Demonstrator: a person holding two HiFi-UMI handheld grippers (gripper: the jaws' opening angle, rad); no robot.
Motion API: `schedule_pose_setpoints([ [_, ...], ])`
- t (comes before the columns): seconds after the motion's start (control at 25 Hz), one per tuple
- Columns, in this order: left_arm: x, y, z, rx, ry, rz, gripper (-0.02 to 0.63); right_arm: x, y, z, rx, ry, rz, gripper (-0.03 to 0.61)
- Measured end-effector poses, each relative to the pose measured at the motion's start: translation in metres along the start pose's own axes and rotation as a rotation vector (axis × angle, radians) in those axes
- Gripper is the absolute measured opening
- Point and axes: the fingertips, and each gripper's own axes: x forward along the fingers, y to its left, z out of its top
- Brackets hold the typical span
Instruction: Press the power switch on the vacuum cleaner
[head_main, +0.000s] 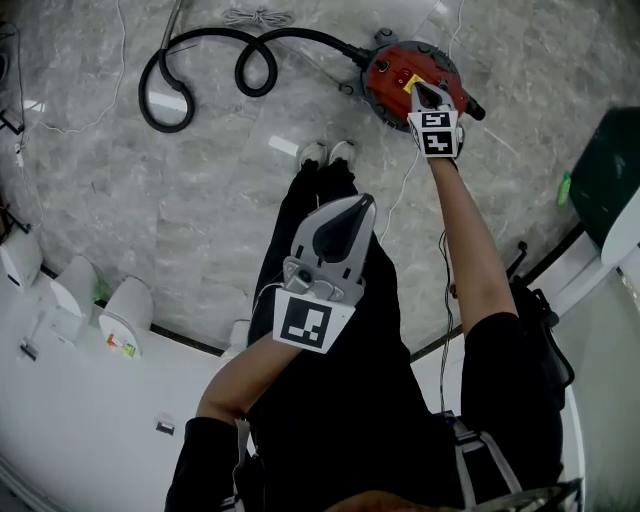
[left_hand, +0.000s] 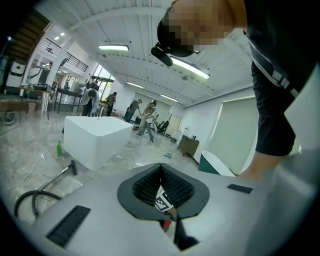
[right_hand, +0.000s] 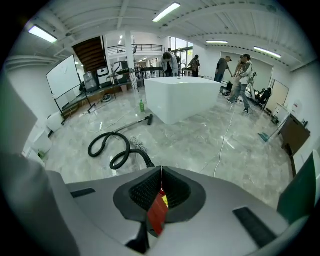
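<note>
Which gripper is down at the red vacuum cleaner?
The right gripper: its tip sits at the top of the round red vacuum cleaner. The left gripper is held up by the person's body, away from it.

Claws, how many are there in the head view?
2. The left claw is held above the person's legs; the right claw reaches down to the top of the red vacuum cleaner. None seem hidden.
</note>
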Motion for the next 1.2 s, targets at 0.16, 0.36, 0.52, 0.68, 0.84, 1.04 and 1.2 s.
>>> schedule_pose_setpoints([
  [0.16,0.004,0.006,-0.006,-0.033,-0.017,0.016,0.018,0.013,0.003,-0.004,-0.031,0.005,0.007,0.020],
  [0.36,0.002,0.019,-0.018,-0.043,0.002,0.027,0.018,0.033,0.005,-0.012,-0.017,0.033,0.005,0.020],
  [0.52,0.007,0.028,-0.018,-0.043,-0.012,0.046,0.018,0.049,-0.003,-0.015,-0.015,0.045,-0.014,0.020],
  [0.68,0.011,0.019,-0.014,0.020,-0.027,0.003,0.018,0.064,-0.006,-0.021,0.012,0.057,-0.010,0.020],
  [0.84,0.016,0.016,-0.021,0.002,-0.028,-0.016,0.018,0.070,-0.007,-0.034,-0.003,0.100,-0.013,0.020],
  [1.04,0.019,0.027,-0.030,0.002,-0.013,-0.019,0.018,0.085,-0.004,-0.047,-0.044,0.145,0.001,0.020],
  [1.2,0.017,0.037,-0.034,-0.021,-0.012,-0.005,0.018,0.093,-0.007,-0.057,-0.026,0.165,-0.007,0.020],
])
